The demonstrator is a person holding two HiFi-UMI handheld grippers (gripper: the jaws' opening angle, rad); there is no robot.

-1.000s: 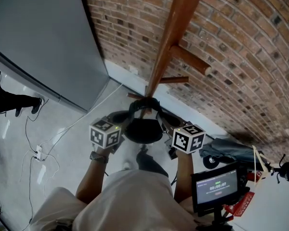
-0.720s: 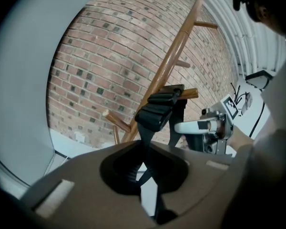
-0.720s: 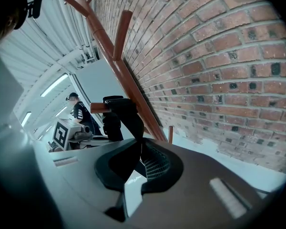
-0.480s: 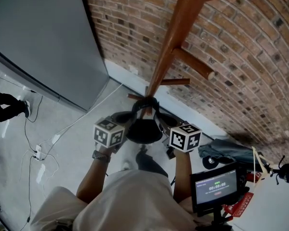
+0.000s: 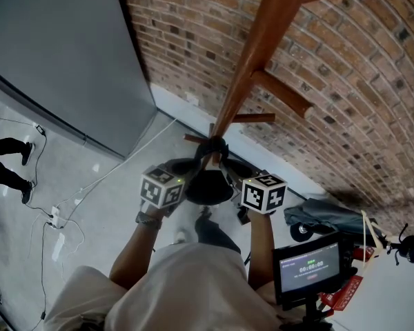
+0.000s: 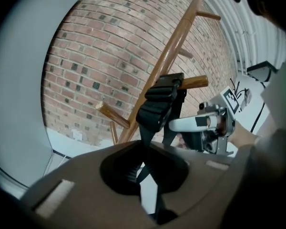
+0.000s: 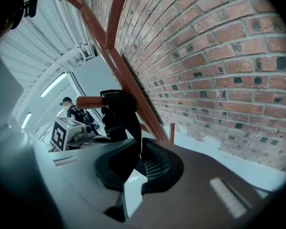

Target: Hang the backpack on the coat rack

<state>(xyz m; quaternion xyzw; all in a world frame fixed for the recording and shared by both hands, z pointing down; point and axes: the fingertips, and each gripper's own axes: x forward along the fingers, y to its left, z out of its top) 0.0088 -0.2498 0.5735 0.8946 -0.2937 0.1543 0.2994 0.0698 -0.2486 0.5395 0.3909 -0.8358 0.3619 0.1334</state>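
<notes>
A black backpack (image 5: 207, 187) hangs between my two grippers in front of the wooden coat rack pole (image 5: 252, 54). Its top strap (image 5: 212, 147) is bunched against the pole, low down. In the left gripper view the strap (image 6: 157, 106) is looped over a short peg (image 6: 195, 82). My left gripper (image 5: 185, 176) is shut on the strap's left run, which goes down between the jaws (image 6: 145, 175). My right gripper (image 5: 236, 176) is shut on the other run (image 7: 119, 113), below the same peg (image 7: 88, 101). The bag's body is mostly hidden by the jaws.
A brick wall (image 5: 345, 81) stands right behind the rack, and longer pegs (image 5: 279, 92) stick out higher up. A grey panel (image 5: 55, 54) leans at the left. Cables (image 5: 55, 219) lie on the floor. A small screen (image 5: 310, 264) and a trolley (image 5: 324, 216) stand at the right. A person's legs (image 5: 7, 161) show at the far left.
The two grippers have drawn slightly closer together. The strap loop has narrowed and now sits tight against the pole. The person at the far left has stepped along.
</notes>
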